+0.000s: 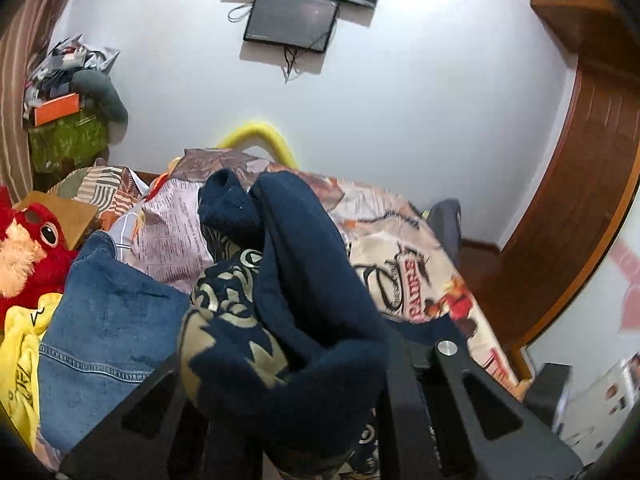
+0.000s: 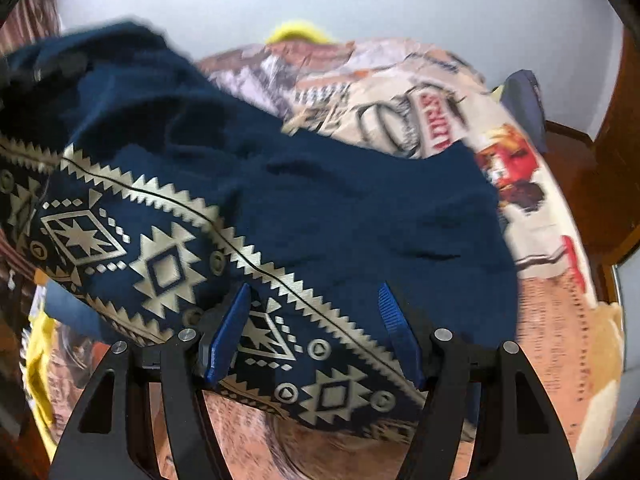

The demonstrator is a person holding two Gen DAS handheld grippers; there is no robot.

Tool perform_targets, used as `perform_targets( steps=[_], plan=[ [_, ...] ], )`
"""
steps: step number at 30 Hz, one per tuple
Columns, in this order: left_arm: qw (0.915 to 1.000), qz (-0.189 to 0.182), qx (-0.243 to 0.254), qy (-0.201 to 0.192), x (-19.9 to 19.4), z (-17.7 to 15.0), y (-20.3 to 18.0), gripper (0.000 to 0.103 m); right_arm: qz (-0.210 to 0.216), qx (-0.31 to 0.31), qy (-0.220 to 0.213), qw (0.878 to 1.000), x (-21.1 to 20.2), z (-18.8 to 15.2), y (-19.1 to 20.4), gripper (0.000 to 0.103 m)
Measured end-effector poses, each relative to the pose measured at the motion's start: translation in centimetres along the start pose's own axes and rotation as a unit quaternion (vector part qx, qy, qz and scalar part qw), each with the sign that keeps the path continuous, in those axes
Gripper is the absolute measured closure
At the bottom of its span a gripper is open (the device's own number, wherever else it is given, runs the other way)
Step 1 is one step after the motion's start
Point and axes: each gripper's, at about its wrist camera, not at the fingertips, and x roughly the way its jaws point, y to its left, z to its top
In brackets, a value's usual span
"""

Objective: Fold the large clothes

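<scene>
navy fabric is bunching inside the left hand-held gripper [image 1: 288, 392], clamped tight on the navy garment [image 2: 320, 200]. right hand-held gripper [image 2: 316, 336] is gaping, holding nothing; it is best pinching the patterned hem at six o'clock, keeping the edge taut.

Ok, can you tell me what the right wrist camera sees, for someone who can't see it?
A navy garment with a gold zigzag pattern lies bunched on a printed bedsheet. The right gripper hovers open over its patterned edge, blue fingers apart. A white wall is behind.
</scene>
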Motion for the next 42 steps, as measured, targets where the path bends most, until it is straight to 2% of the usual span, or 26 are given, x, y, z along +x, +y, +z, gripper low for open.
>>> perform_targets(
  steps=[2, 6, 10, 15, 18, 21, 24, 25, 27, 29, 32, 34, 35, 38, 42],
  plan=[
    [0.9999, -0.005, 0.008, 0.009, 1.2, -0.6, -0.8, 0.093, 0.012, 0.004, 0.023, 1.000, 2.0, -0.5, 0.3, 0.040],
    [0.9990, -0.016, 0.040, 0.013, 2.1, -1.3, -4.0, 0.093, 0.020, -0.004, 0.030, 0.999, 3.1, -1.0, 0.1, 0.038],
    [0.9964, -0.034, 0.076, 0.013, 2.2, -1.4, -7.5, 0.093, 0.046, 0.004, 0.039, 0.998, 1.1, -1.0, -1.6, 0.040],
    [0.9905, -0.061, 0.119, 0.031, 3.0, -2.7, -12.1, 0.093, 0.026, 0.049, 0.009, 0.998, -2.4, -3.2, -5.0, 0.040],
    [0.9827, -0.076, 0.158, 0.058, 4.0, -5.1, -14.9, 0.093, 0.003, 0.082, 0.012, 0.997, -3.7, -5.3, -7.7, 0.040],
    [0.9702, -0.104, 0.194, 0.101, 5.1, -8.6, -17.0, 0.092, -0.015, 0.106, 0.020, 0.994, -4.1, -6.8, -10.3, 0.040],
    [0.9578, -0.129, 0.213, 0.143, 6.4, -11.5, -18.0, 0.092, -0.028, 0.134, 0.030, 0.990, -4.5, -8.4, -12.8, 0.040],
    [0.9512, -0.134, 0.224, 0.164, 7.1, -12.8, -18.2, 0.092, -0.033, 0.142, 0.033, 0.989, -4.6, -8.8, -13.7, 0.040],
    [0.9438, -0.140, 0.232, 0.190, 7.7, -14.4, -18.2, 0.092, -0.043, 0.158, 0.036, 0.986, -5.1, -9.5, -15.0, 0.040],
    [0.9399, -0.142, 0.238, 0.199, 7.5, -15.4, -18.4, 0.091, -0.050, 0.163, 0.034, 0.985, -5.5, -9.5, -15.8, 0.040],
    [0.9334, -0.157, 0.252, 0.202, 6.5, -15.5, -18.2, 0.077, -0.059, 0.164, 0.027, 0.984, -6.5, -9.6, -16.4, 0.040],
    [0.9296, -0.171, 0.251, 0.209, 5.7, -15.3, -18.3, 0.061, -0.063, 0.162, 0.019, 0.985, -7.5, -9.5, -16.4, 0.040],
    [0.9268, -0.182, 0.248, 0.216, 5.0, -15.2, -18.2, 0.060, -0.064, 0.161, 0.013, 0.985, -8.0, -9.4, -16.7, 0.040],
    [0.9238, -0.194, 0.244, 0.223, 3.7, -14.8, -18.3, 0.060, -0.066, 0.151, -0.009, 0.986, -9.8, -8.8, -16.3, 0.040],
    [0.9271, -0.209, 0.224, 0.216, 1.3, -12.8, -16.8, 0.060, -0.057, 0.142, -0.042, 0.987, -12.2, -7.8, -15.5, 0.040]
  ],
)
